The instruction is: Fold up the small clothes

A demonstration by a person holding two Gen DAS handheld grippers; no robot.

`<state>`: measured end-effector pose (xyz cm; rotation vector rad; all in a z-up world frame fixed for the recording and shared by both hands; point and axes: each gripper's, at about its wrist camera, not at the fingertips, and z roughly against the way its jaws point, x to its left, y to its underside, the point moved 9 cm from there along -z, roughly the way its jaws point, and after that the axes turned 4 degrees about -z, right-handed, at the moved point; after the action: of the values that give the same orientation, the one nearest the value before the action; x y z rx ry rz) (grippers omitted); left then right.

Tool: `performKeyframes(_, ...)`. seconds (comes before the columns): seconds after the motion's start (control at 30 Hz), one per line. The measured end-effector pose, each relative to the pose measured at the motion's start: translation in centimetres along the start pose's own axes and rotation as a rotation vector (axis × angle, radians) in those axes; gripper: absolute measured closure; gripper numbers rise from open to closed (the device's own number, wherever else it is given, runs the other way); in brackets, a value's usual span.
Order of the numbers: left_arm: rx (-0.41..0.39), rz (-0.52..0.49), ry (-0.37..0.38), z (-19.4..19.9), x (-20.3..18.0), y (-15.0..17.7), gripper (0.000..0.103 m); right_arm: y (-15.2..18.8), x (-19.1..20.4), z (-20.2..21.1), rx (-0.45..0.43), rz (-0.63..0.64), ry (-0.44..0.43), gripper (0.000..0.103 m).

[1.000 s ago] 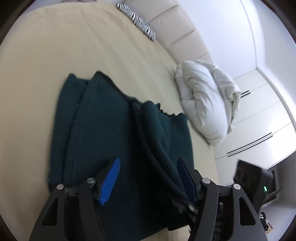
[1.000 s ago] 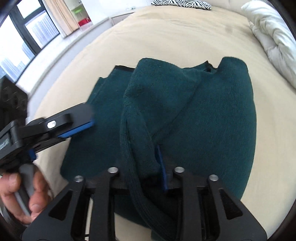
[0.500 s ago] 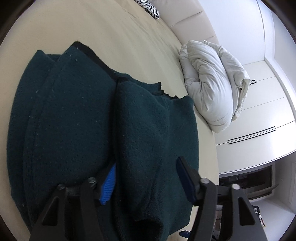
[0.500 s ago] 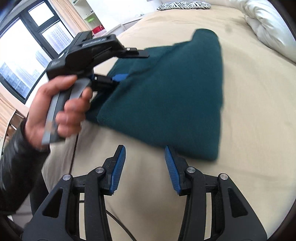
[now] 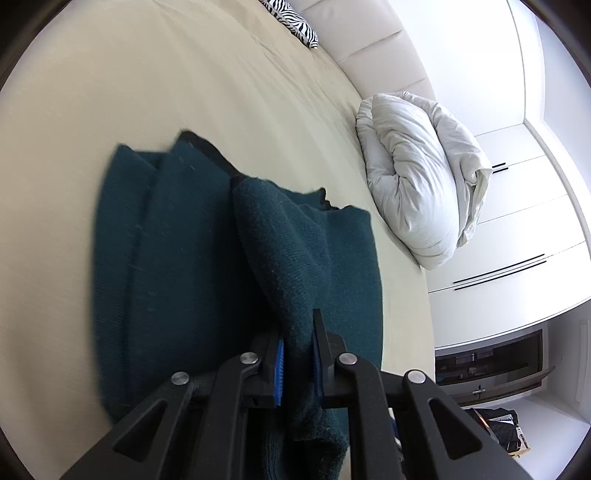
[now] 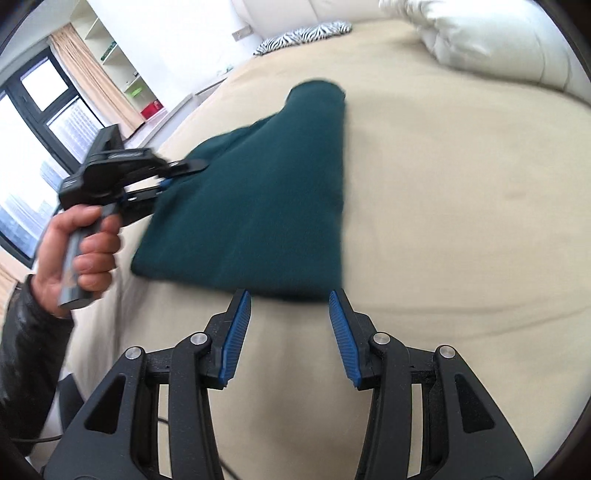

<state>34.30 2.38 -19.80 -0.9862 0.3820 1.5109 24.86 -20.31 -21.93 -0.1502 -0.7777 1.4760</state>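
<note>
The left claw is closing, its blue ribbed pads already pinching a raised fold of the dark green knit garment at the lower middle of the left wrist view; a second ago those jaws stood wide with the fold merely lying between them. The right claw hangs with its jaws partly apart and nothing between them, at the lower middle of its own view, just short of the garment's near edge; a second ago it gripped a thick roll of the same cloth, and it has since let go and drawn back over bare sheet.

The garment is a fuzzy, thick knit, deep teal, with a black-edged opening at its far end. In the right wrist view it spreads as a rough triangle across the centre of the frame, narrowing to a rounded tip at the upper middle. It lies on the bed, whose beige sheet is smooth and lightly creased.

At the left of that view a hand in a dark sleeve squeezes the left claw's handle. A puffy white duvet sits bundled at the upper right of the left wrist view, and a zebra-striped pillow lies at the top edge.
</note>
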Motion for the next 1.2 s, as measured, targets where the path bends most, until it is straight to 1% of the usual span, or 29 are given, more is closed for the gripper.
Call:
performKeyframes(0.17, -0.026, 0.021, -0.002, 2.7, 1.7, -1.3, 0.09, -1.9, 1.8, -2.1, -0.032, 0.115, 0.031, 0.06)
performKeyframes(0.27, -0.035, 0.024, -0.013, 4.1, 2.7, -1.7, 0.09, -2.5, 3.4, -4.2, -0.012, 0.172, 0.033, 0.06)
performKeyframes(0.37, -0.04, 0.039, -0.02, 4.8, 4.0, -1.6, 0.09, -2.7, 4.6, -4.7, -0.013, 0.217, 0.034, 0.059)
performKeyframes(0.47, -0.043, 0.069, -0.02, 4.7, 5.4, -1.4, 0.09, -2.9, 5.2, -5.5, -0.006, 0.236, 0.029, 0.059)
performKeyframes(0.6, -0.033, 0.11, -0.031, 3.8, 7.9, -0.7, 0.09, -2.0, 6.4, -6.8, 0.031, 0.243, 0.029, 0.057)
performKeyframes(0.67, -0.035, 0.133, -0.021, 3.3, 8.7, -0.4, 0.089, -1.4, 6.4, -7.0, 0.037, 0.266, 0.045, 0.052)
performKeyframes(0.7, -0.049, 0.143, -0.002, 3.4, 8.9, -0.3, 0.089, -1.0, 6.2, -7.3, 0.042, 0.277, 0.061, 0.052)
performKeyframes(0.73, -0.058, 0.14, -0.002, 3.7, 8.8, -0.3, 0.088, -0.8, 6.0, -7.5, 0.044, 0.28, 0.067, 0.052)
performKeyframes(0.77, -0.072, 0.129, -0.026, 4.1, 8.7, -0.3, 0.085, -0.7, 5.8, -7.6, 0.045, 0.276, 0.067, 0.052)
performKeyframes(0.8, -0.092, 0.107, -0.068, 4.8, 8.5, -0.3, 0.083, -0.7, 7.0, -7.8, 0.045, 0.268, 0.063, 0.052)
performKeyframes(0.87, -0.153, 0.048, -0.181, 6.9, 7.8, -0.6, 0.082, -1.1, 6.8, -7.1, 0.046, 0.241, 0.034, 0.052)
performKeyframes(0.93, -0.224, -0.059, -0.277, 9.0, 5.7, -0.9, 0.082, -1.9, 6.4, -6.3, 0.034, 0.197, -0.014, 0.052)
performKeyframes(0.97, -0.247, -0.114, -0.312, 9.5, 4.6, -0.9, 0.082, -2.5, 6.6, -6.8, 0.028, 0.175, -0.04, 0.052)
performKeyframes(1.0, -0.264, -0.196, -0.36, 9.7, 3.0, -0.6, 0.082, -3.1, 6.4, -6.3, 0.017, 0.137, -0.076, 0.052)
performKeyframes(1.07, -0.266, -0.318, -0.413, 8.9, 1.0, 0.4, 0.082, -4.3, 6.2, -5.8, 0.019, 0.059, -0.171, 0.052)
performKeyframes(1.1, -0.246, -0.358, -0.436, 8.0, 0.6, 0.9, 0.082, -4.7, 6.3, -5.8, 0.029, 0.027, -0.214, 0.052)
performKeyframes(1.17, -0.192, -0.385, -0.479, 6.1, 1.2, 1.7, 0.082, -5.4, 6.3, -6.1, 0.061, -0.06, -0.327, 0.052)
performKeyframes(1.2, -0.158, -0.371, -0.485, 4.9, 2.3, 2.0, 0.082, -5.4, 6.1, -6.6, 0.086, -0.1, -0.388, 0.052)
